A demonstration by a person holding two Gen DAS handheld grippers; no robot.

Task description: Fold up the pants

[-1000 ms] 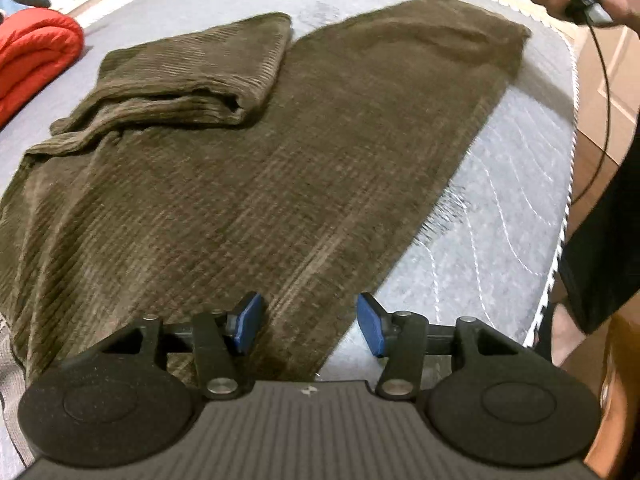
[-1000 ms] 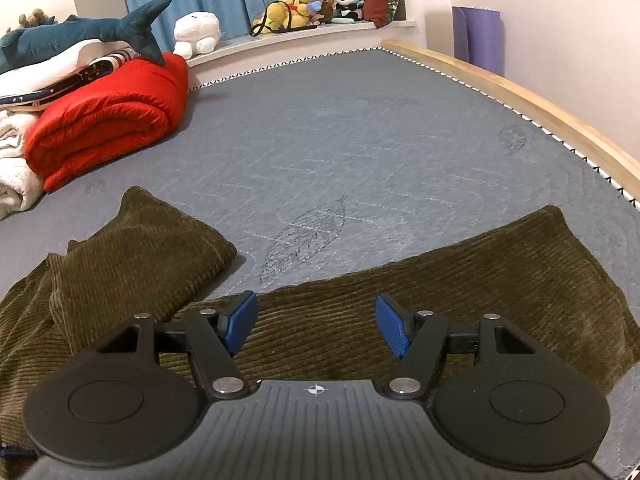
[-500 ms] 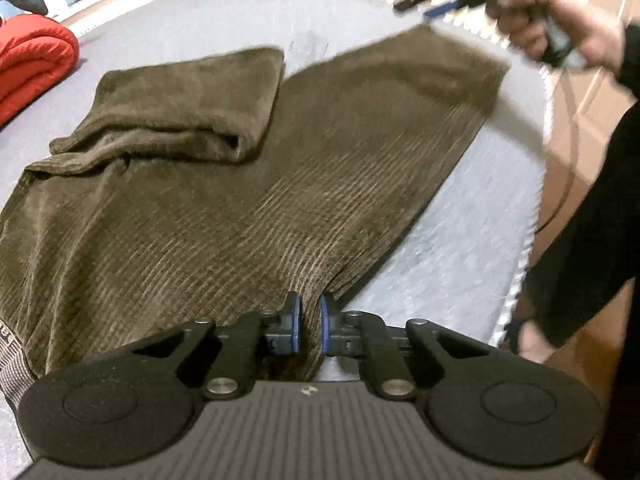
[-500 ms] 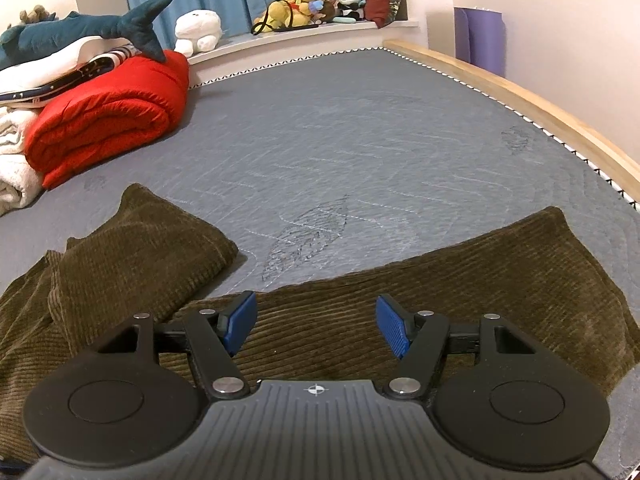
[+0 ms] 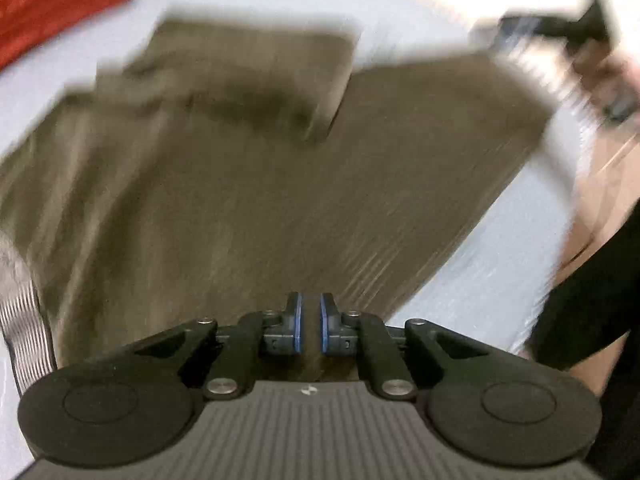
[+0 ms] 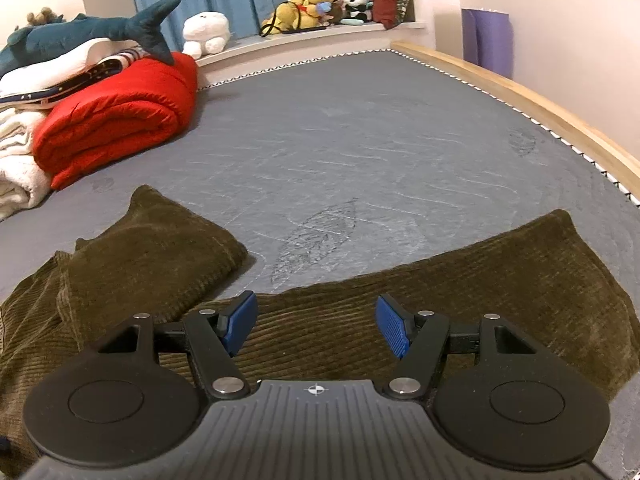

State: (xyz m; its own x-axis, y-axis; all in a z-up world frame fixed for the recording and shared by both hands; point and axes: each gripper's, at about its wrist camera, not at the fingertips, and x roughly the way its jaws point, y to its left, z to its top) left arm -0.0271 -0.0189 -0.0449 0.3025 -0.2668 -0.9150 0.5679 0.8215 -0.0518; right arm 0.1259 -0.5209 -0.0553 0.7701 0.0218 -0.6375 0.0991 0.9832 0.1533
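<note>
Left wrist view is heavily motion-blurred. Left tongs [image 5: 310,326] at lower centre of the frame, blue pads nearly together with a strip of brown cloth between them: clenched on the near edge of the pants [image 5: 248,184]. The pants fill the middle of that frame, spread on the grey mattress [image 5: 516,248]; one leg runs toward the upper right, the other is doubled back on itself at upper centre. Right tongs [image 5: 504,26] appear at the upper right of the same frame, blurred, over the far leg end.

Right wrist view is sharp. Right tongs [image 6: 316,322] at lower centre, pads spread wide, released, nothing between them; corduroy of the pants [image 6: 460,300] lies below and ahead of them. Folded-back leg sits at lower left, long leg runs to the right edge. Red rolled blanket [image 6: 116,120] at upper left, with a shark plush [image 6: 88,34] above it. Soft toys [image 6: 316,0] line the ledge at top centre. Wooden bed frame [image 6: 532,100] curves down the right side.
</note>
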